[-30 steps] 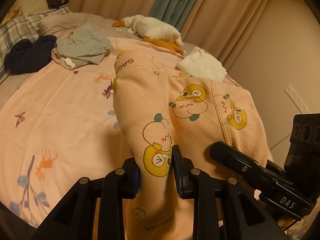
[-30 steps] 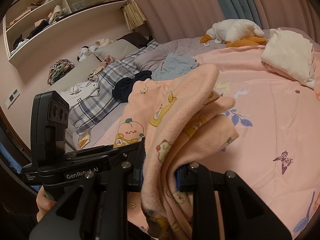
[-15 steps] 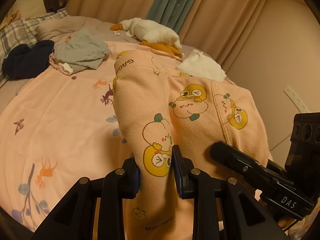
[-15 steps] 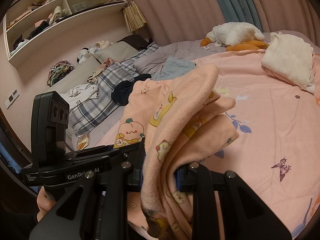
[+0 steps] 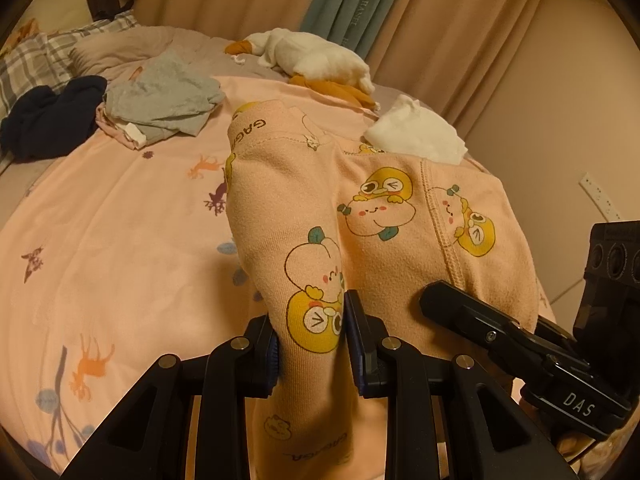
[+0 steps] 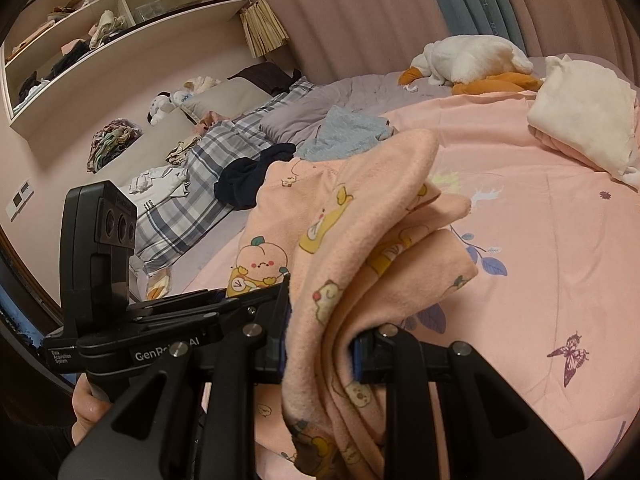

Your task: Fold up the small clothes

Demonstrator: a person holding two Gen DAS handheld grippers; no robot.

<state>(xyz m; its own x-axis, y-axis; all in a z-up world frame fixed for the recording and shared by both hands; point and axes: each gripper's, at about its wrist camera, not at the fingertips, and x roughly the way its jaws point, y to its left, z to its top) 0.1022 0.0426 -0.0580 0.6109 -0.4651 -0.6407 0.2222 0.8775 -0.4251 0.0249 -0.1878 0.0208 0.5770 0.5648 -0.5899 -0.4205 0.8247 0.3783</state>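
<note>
Pink printed bedspread (image 5: 120,248) fills both views, curtains (image 5: 420,20) behind. Your left gripper (image 5: 311,336) is clamped on a bunched fold of the peach pants (image 5: 380,216); your right gripper (image 6: 320,344) is clamped on a thicker wad of the same pants (image 6: 360,240), several layers between the pads. Pants hang between the two grippers, held above the bedspread.

Left view only: pants' outer face with the waistband lettering, a seam, the cartoon prints, and your right gripper's body at lower right (image 5: 520,344). Wall outlet (image 5: 598,196) at right.

Right view only: wall shelf (image 6: 100,28) with clothes in it, plaid pillow (image 6: 192,200), your left gripper's body (image 6: 104,280) with your hand (image 6: 86,408) on its handle.

Both views: white plush (image 5: 316,56) at the far edge, white folded cloth (image 5: 416,136), grey garment (image 5: 164,100), dark garment (image 5: 52,116). In the left view the white cloth sits just behind the pants; in the right view it is well apart, at far right (image 6: 584,120).
</note>
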